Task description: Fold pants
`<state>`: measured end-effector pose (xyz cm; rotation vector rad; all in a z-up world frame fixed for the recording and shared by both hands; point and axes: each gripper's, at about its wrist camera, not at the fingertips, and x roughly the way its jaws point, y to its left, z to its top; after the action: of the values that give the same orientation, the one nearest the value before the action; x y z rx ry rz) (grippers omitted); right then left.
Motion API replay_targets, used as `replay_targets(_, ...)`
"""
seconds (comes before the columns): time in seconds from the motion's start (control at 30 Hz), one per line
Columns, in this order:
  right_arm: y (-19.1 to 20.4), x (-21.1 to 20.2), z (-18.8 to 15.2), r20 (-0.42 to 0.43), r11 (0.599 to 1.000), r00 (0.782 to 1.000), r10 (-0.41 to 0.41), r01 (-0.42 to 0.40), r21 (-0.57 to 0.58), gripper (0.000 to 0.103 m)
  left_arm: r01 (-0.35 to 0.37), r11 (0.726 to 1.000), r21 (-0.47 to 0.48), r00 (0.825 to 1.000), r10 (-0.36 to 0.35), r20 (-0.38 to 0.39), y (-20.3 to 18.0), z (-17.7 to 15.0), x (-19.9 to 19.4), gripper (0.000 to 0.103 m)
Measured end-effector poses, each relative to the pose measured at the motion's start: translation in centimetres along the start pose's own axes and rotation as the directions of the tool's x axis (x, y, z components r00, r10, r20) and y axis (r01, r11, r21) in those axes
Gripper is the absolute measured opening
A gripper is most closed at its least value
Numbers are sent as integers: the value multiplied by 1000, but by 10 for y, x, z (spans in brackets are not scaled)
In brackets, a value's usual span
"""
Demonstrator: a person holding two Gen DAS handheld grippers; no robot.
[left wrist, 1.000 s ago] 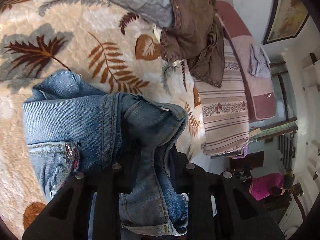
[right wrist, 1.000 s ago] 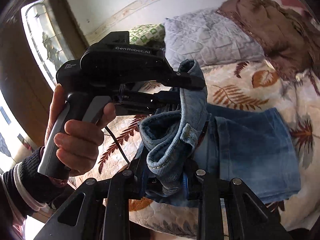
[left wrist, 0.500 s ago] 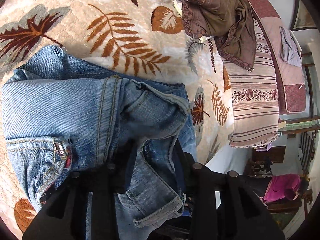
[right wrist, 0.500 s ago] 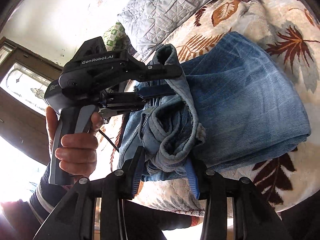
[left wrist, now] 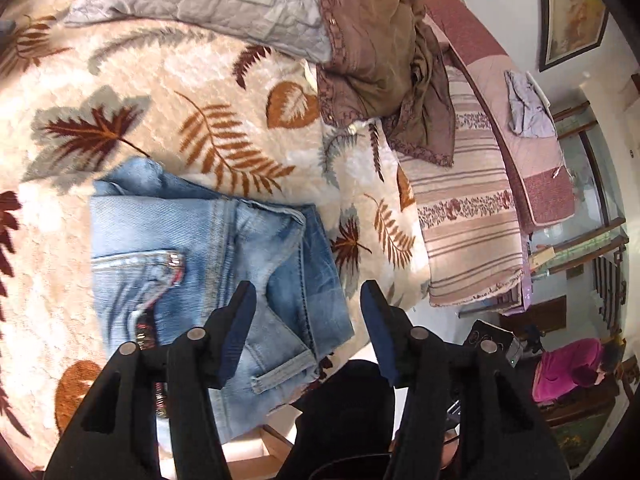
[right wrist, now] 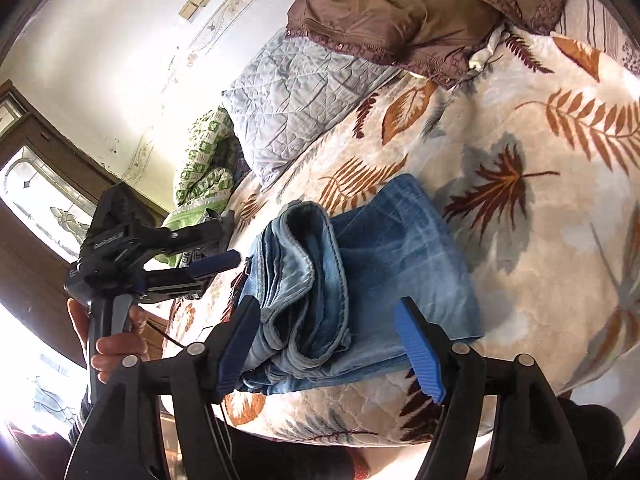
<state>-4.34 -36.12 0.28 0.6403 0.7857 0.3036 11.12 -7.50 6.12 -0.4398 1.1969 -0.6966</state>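
Left wrist: jeans (left wrist: 208,264) newly released

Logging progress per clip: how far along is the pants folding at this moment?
Done: the jeans lie folded in a compact stack on the leaf-print blanket. In hand: nothing; the left claw and right claw are opening, no pad pressing the denim. Left: perhaps tidying the bunched hems on top of the stack; otherwise the fold looks finished.

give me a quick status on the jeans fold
Left gripper and right gripper: jaws opening, pads off the cloth. Jeans lie folded on the leaf blanket. Nothing in the way; brown garment sits well clear.
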Motion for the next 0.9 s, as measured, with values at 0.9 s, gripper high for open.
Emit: replay_targets(0.9,1,64,16,-176,999,984,38,-39,-3,81,-586,753,300,810,538,232,6,27,37,73)
